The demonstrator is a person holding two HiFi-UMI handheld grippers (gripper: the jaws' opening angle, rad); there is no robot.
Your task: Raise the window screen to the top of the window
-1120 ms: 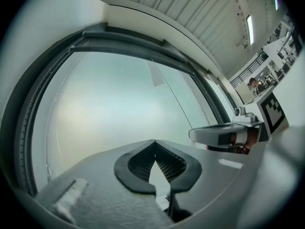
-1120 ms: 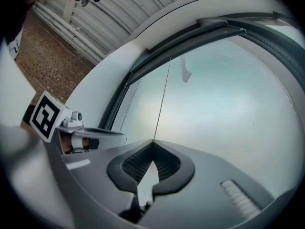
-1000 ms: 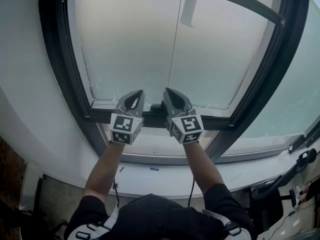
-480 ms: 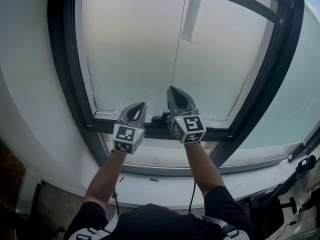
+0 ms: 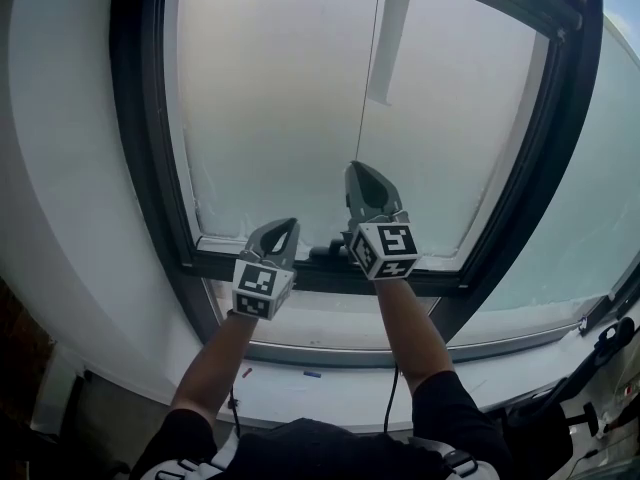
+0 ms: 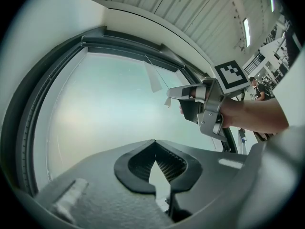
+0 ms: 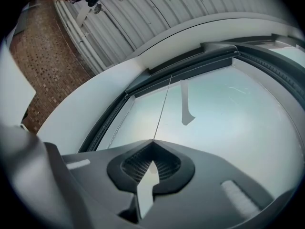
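Near the window frame's [image 5: 135,148] lower edge, the head view shows the window screen's [image 5: 270,98] bottom bar [image 5: 432,276] beneath the left gripper [image 5: 284,230], with the right gripper [image 5: 363,171] higher. Left gripper view: jaws pressed together. Right gripper view: likewise, facing the screen.

Two matt grey hand-held grippers, dark short sleeves

The left gripper [image 5: 288,224] and right gripper [image 5: 358,168] have tapering grey shells with a dark teardrop-shaped opening, lined inside with ribbed black pads [image 6: 174,159]. Each bears at its near end a white marker cube [image 5: 262,286] printed with black squares. A thin black cable [image 5: 391,400] hangs under each forearm. The person wears a black short-sleeved top [image 5: 300,446] with pale shoulder straps [image 5: 455,458].
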